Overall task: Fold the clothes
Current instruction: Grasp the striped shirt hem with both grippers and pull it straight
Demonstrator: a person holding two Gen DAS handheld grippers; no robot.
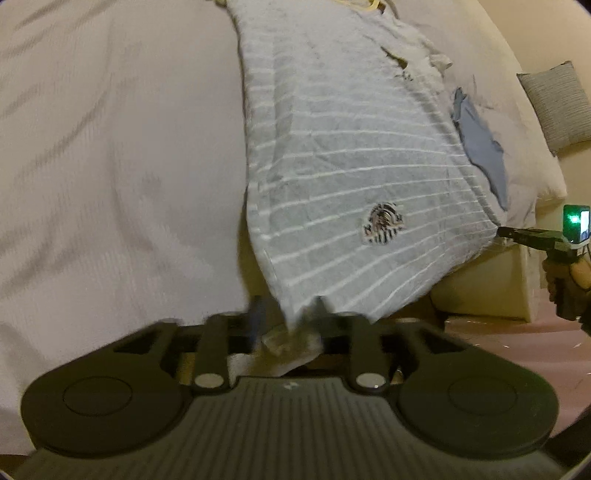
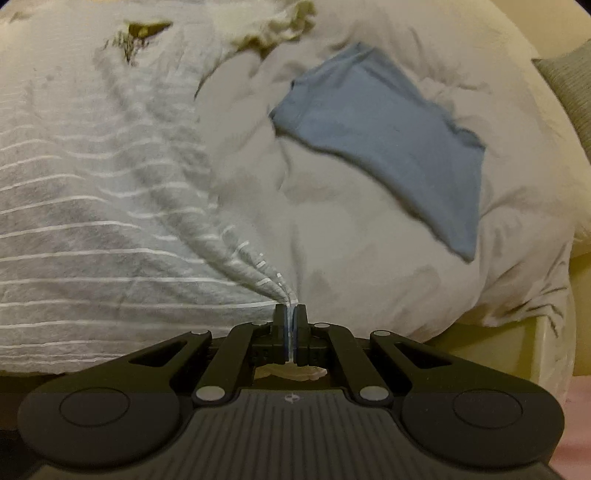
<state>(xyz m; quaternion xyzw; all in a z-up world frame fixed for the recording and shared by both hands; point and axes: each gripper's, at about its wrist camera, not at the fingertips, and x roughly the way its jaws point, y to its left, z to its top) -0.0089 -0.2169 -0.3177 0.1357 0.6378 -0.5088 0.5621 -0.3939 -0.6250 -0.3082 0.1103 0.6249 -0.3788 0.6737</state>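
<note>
A grey T-shirt with thin white stripes (image 1: 354, 177) lies stretched along a bed covered in a pale quilt (image 1: 110, 166), its lower hem pulled out past the mattress edge toward the cameras. The left claw (image 1: 291, 325) is closed on one hem corner, bunched cloth showing between its fingers, though motion blur softens the detail there. The right claw (image 2: 290, 325) is clamped tight on the other hem corner, the fabric gathered into narrow pleats that fan out from the pinch; in the left wrist view the same claw (image 1: 506, 232) shows at the far right, held by a person's hand (image 1: 569, 280), a green light on its housing. A small dark printed emblem (image 1: 384, 223) sits near the hem. To the shirt's left the quilt runs wide and open, only lightly creased. To its right the bedding rises in rumpled folds, and a blue garment (image 2: 388, 140) lies on them, near the shirt but apart from it. A crumpled yellowish-edged cloth (image 2: 280, 29) sits by the shirt's far end, close to the neckline. A grey ribbed cushion (image 1: 561, 107) stands beyond the bed's right side. Below the mattress edge a cream bed base (image 1: 484, 291) and pinkish floor (image 1: 509, 350) are visible.
</note>
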